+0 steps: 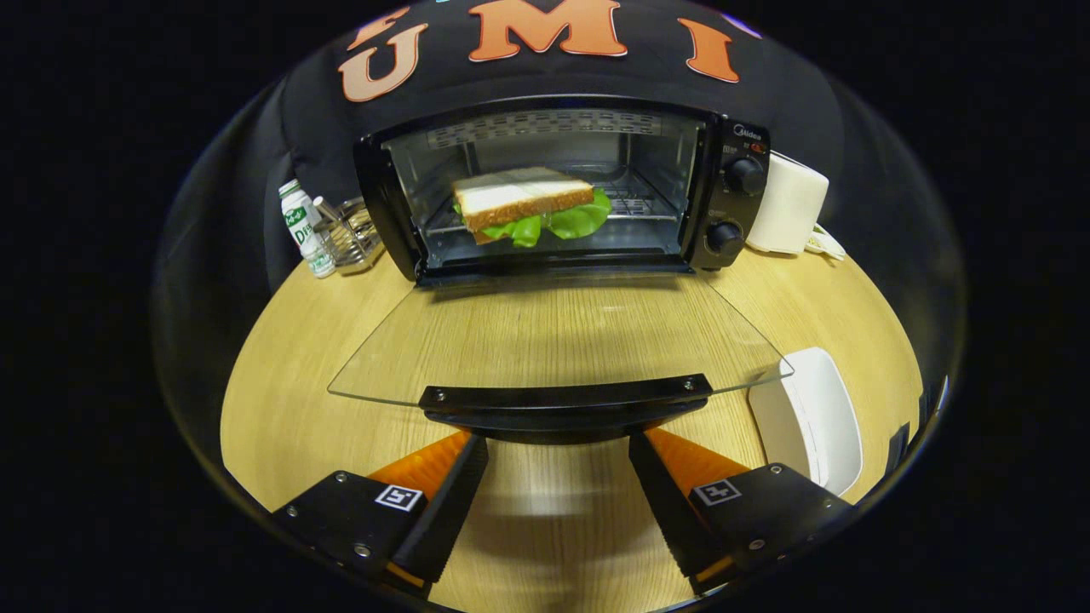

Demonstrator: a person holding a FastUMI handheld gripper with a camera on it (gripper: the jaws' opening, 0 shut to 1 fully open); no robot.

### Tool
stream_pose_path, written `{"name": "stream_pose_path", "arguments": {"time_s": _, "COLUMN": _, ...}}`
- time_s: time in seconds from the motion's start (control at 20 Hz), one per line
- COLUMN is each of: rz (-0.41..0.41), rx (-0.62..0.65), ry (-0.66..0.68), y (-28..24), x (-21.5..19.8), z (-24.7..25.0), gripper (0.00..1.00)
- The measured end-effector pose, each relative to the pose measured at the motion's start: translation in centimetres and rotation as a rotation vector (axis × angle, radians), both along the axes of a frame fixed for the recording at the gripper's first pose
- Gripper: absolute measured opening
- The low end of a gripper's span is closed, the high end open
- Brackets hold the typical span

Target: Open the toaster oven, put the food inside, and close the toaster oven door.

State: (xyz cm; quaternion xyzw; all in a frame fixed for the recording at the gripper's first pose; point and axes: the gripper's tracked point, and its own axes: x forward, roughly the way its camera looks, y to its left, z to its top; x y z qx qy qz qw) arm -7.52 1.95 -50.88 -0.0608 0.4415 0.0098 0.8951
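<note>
Item: toaster oven [562, 187], sandwich [524, 204] on its rack. Glass door [553, 332] lies folded down flat; rigid, breakable, slick. Best hold, I judge: black handle bar [566, 400]. My gripper [558, 447] spread, empty, fingertips just under that bar.

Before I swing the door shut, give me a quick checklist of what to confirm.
1. Sandwich fully inside oven, on the rack: ok.
2. Nothing lying on the open glass door: ok.
3. Hand-held gripper open, fingers either side below the door handle: ok.
4. Fingers touching the handle: cannot tell.
5. White dish beside the door, clear of its swing: cannot tell.
</note>
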Motion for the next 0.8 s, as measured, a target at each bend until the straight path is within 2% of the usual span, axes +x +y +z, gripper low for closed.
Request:
{"name": "stream_pose_path", "arguments": {"time_s": 0.45, "rz": -0.026, "rx": 0.04, "ry": -0.111, "y": 1.3, "x": 5.1, "z": 4.3, "gripper": 0.99}}
{"name": "stream_pose_path", "arguments": {"time_s": 0.8, "rz": -0.003, "rx": 0.027, "ry": -0.171, "y": 1.7, "x": 8.9, "z": 6.4, "gripper": 0.99}}
